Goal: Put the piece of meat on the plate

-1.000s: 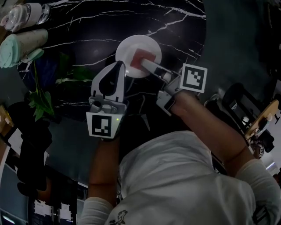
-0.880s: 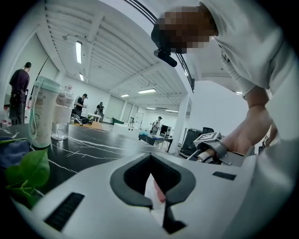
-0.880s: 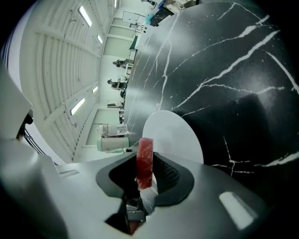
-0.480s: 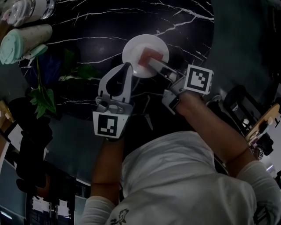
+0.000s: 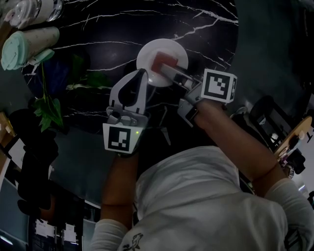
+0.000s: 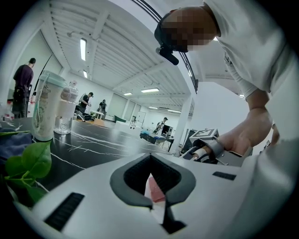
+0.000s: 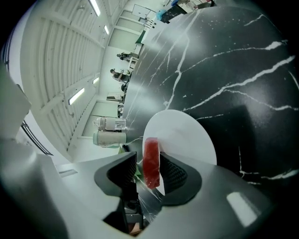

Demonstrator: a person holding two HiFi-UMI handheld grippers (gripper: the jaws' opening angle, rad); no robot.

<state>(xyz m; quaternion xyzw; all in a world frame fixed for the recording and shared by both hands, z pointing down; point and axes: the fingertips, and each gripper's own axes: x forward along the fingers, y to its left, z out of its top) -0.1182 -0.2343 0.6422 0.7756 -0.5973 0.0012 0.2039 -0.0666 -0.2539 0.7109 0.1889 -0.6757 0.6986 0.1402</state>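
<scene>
A white plate [image 5: 147,58] lies on the black marble table [image 5: 98,29]. A red piece of meat [image 5: 162,60] rests on it. My right gripper [image 5: 166,68] reaches over the plate's near edge, its jaws opening. In the right gripper view the meat [image 7: 151,161] stands on edge between the pads of the right gripper [image 7: 148,167]. It leans on the right pad, and a gap shows at the left pad. My left gripper [image 5: 141,74] hovers just left of the plate, shut and holding nothing. Through the left gripper's [image 6: 150,158] jaw hole the meat [image 6: 154,189] shows.
Two pale tumblers [image 5: 27,46] and a clear bottle [image 5: 34,9] lie at the table's far left, with a leafy green plant [image 5: 49,105] nearer. A tall cup [image 6: 46,105] and leaves [image 6: 28,163] show left of the left gripper. People stand far off in the hall.
The right jaws have spread a little around the meat, which now shows more fully on the plate. The left gripper has kept its place.
</scene>
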